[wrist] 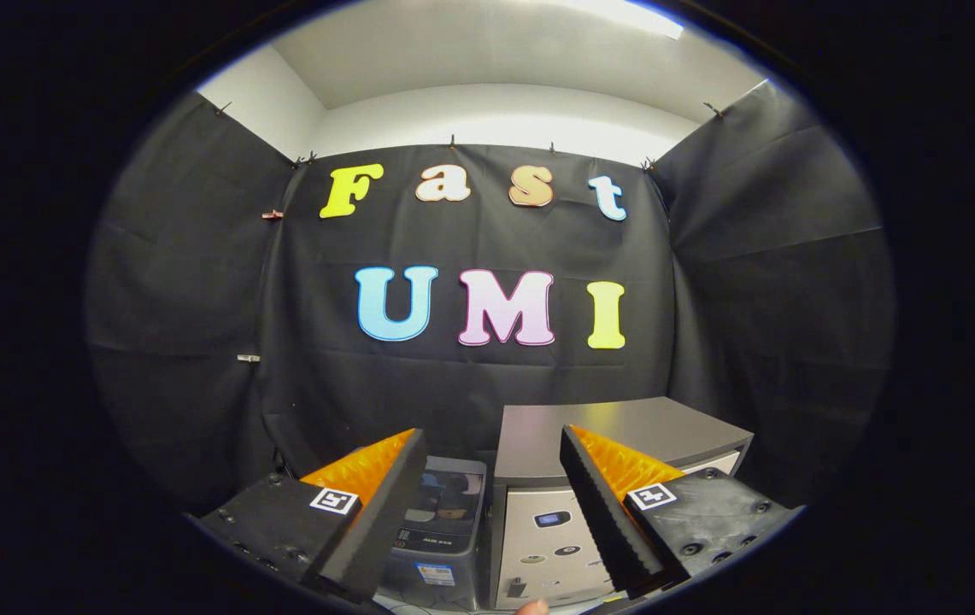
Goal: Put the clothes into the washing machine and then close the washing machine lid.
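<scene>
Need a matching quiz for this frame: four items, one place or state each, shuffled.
Items:
1. gripper
2. small grey machine
3. grey-topped unit
4. person's fingertip

Place or state:
A. partly behind the right finger
B. open, holding nothing
C. low down, between the fingers' bases
D. just ahead, beside the left finger

Pairs: 1-B, 2-D, 3-A, 4-C

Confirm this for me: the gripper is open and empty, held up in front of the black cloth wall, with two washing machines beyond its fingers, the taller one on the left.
One detail is wrong. In the gripper view the gripper is open and empty, but the taller grey machine stands on the right; the lower machine, seen between the fingers, stands on the left.
</scene>
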Demonstrator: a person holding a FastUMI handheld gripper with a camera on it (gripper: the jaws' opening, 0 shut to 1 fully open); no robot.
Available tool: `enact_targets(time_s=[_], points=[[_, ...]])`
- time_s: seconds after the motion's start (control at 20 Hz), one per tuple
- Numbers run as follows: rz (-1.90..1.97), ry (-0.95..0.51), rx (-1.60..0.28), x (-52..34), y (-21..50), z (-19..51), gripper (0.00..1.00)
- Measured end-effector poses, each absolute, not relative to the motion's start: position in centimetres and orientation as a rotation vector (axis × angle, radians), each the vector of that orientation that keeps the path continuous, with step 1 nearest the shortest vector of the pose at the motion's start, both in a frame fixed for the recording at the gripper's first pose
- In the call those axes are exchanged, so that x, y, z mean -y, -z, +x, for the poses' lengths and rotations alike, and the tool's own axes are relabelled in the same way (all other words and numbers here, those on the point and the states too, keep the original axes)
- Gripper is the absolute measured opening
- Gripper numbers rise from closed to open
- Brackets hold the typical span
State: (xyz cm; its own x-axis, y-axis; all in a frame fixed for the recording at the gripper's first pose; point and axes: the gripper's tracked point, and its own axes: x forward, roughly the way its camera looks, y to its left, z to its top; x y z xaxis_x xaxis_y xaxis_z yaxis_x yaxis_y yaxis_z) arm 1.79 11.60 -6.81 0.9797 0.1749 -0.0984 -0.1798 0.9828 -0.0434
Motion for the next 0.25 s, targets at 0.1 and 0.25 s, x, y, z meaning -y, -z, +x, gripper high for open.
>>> enact_targets(time_s=[0.1,0.25], points=[[-0.047,-0.186,-0.099,-11.75,6.87,1.61,0.99],[-0.049,-0.191,-0.101,-11.77,6.89,1.51,0.99]])
